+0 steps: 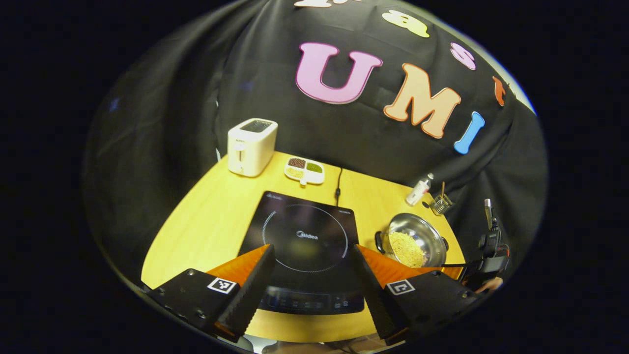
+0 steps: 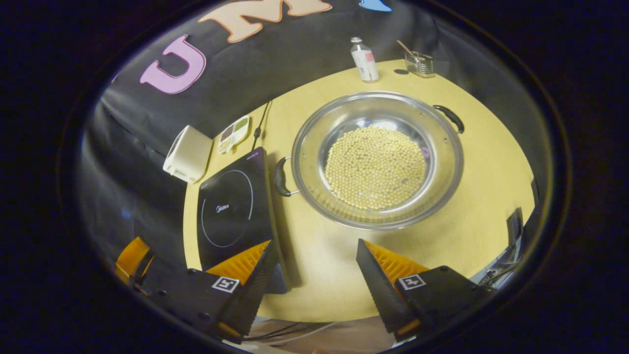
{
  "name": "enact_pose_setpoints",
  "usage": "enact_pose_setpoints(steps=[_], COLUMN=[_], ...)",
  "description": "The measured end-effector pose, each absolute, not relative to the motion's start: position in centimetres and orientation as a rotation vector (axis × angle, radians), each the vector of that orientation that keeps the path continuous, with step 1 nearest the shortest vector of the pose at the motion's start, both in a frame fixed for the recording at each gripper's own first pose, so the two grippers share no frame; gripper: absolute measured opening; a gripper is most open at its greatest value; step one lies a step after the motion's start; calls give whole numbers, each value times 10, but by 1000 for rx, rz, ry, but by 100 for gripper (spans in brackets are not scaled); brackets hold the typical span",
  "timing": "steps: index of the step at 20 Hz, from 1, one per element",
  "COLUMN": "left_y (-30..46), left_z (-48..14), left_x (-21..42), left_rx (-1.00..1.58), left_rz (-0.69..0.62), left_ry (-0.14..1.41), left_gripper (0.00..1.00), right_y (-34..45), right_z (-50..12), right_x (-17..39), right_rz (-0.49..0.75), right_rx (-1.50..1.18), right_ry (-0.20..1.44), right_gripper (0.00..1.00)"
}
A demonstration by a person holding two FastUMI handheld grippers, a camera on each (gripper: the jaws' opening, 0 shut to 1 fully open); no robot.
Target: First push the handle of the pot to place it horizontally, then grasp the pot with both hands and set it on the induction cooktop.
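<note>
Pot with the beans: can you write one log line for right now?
round steel pot of yellow beans: on table, beside black induction cooktop | left tool: open | right tool: open, empty

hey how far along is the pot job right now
Nothing looks done: the pot of beans sits on the table beside the induction cooktop, untouched. Left gripper and right gripper hover open, holding nothing. Left: push the handle, grasp, and set it on the cooktop.

Toaster (image 1: 251, 146), divided dish (image 1: 304, 170), bottle (image 2: 364, 60)
</note>
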State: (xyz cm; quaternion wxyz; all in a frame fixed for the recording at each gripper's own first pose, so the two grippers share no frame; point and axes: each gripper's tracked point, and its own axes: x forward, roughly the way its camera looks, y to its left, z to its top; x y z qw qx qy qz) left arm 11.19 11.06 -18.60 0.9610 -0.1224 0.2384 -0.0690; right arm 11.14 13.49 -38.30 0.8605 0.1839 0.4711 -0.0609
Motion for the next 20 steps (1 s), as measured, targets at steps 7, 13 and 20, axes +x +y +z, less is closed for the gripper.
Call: enact_pose_setpoints(steps=[7, 13, 20], left_y=[39, -40, -76], left_z=[-196, -219, -253], left_x=[137, 170, 209], left_rx=[-214, -284, -255], left_rz=[-182, -168, -110], left_ry=[563, 652, 731], left_gripper=[95, 96, 96], right_y=[24, -61, -121], right_z=[-366, -363, -391], right_x=[142, 200, 244], right_rz=[-195, -189, -184], right_rx=[356, 342, 352], right_ry=[987, 991, 1020], right_gripper=[100, 94, 94])
